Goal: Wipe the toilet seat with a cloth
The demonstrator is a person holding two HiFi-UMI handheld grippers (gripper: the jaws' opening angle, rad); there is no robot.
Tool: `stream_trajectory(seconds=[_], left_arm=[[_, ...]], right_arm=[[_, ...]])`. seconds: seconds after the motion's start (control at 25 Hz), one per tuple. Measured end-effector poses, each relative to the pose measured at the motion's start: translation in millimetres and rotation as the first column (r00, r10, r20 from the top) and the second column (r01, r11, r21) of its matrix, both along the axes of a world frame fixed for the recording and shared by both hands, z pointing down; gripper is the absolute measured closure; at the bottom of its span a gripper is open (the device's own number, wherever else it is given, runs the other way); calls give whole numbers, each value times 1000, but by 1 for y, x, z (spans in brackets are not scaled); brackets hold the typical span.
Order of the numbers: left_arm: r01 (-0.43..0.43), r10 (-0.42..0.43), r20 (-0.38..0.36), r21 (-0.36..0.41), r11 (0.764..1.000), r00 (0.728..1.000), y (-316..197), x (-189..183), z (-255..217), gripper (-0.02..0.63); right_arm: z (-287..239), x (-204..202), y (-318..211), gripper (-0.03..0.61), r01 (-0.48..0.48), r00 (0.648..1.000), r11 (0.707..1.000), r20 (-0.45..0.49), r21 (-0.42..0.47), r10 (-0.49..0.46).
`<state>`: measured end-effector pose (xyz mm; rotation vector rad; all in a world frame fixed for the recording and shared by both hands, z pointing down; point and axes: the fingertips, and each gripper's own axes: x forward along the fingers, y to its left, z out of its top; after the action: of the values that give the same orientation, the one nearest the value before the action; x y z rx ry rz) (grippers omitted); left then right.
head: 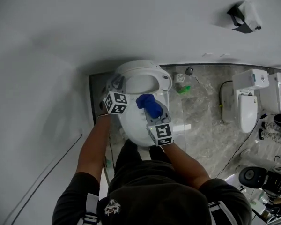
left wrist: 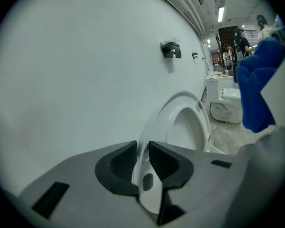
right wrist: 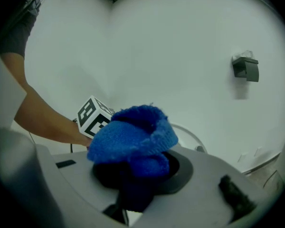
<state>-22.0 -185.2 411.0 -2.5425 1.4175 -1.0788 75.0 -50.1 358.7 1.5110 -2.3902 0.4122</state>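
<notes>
Right gripper (right wrist: 135,171): clamped on bunched blue cloth (right wrist: 133,137), poised over bowl (head: 133,129).
Left gripper (left wrist: 142,158): narrowly parted, straddling rim of upright toilet seat (left wrist: 157,120), not visibly pinching.
Advised: steady seat first; then press cloth flat and sweep along ring in overlapping strokes.

The cloth (right wrist: 133,137) bulges over the right tool (right wrist: 135,172) and covers its pads. Seen from above, the head and shoulders of the person (head: 154,196) hide the near end of the toilet (head: 131,128). A dark fitting (head: 245,17) on the far wall is too small to identify. The gear (head: 267,182) at the near right is cut off from view. The figures (left wrist: 241,44) far off are blurred.
</notes>
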Motion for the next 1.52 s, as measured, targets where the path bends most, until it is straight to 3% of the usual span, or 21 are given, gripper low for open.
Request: stream_trajectory(seconds=[0.24, 0.48, 0.6, 0.76, 1.04, 1.24, 1.36, 1.52], left_arm=[[37, -38, -19, -13, 999, 999, 7, 0, -6, 546], [26, -26, 71, 0, 1000, 997, 40, 1, -12, 558], [-27, 26, 143, 2, 1000, 989, 66, 4, -13, 558], [-135, 139, 298, -35, 990, 944, 114, 5, -8, 566], [-210, 255, 417, -152, 966, 873, 196, 4, 5, 563], [-285, 356, 488, -216, 934, 797, 267, 4, 32, 557], [-331, 404, 524, -232, 915, 750, 303, 4, 53, 555], [-365, 435, 542, -239, 900, 719, 340, 2, 88, 554]], right_arm=[[-10, 32, 15, 486, -34, 999, 999, 8, 13, 34], [-16, 57, 24, 486, -5, 1000, 1000, 25, 31, 4], [-20, 69, 30, 486, 12, 999, 999, 46, 51, -15], [-36, 72, 49, 486, 45, 995, 996, 87, 72, -51], [-63, 55, 72, 486, 136, 967, 984, 201, 113, -157], [-44, 43, 94, 486, 204, 960, 976, 180, 81, -216], [-14, 43, 104, 486, 198, 969, 980, 150, 20, -198], [19, 46, 118, 486, 166, 981, 985, 113, -56, -159]])
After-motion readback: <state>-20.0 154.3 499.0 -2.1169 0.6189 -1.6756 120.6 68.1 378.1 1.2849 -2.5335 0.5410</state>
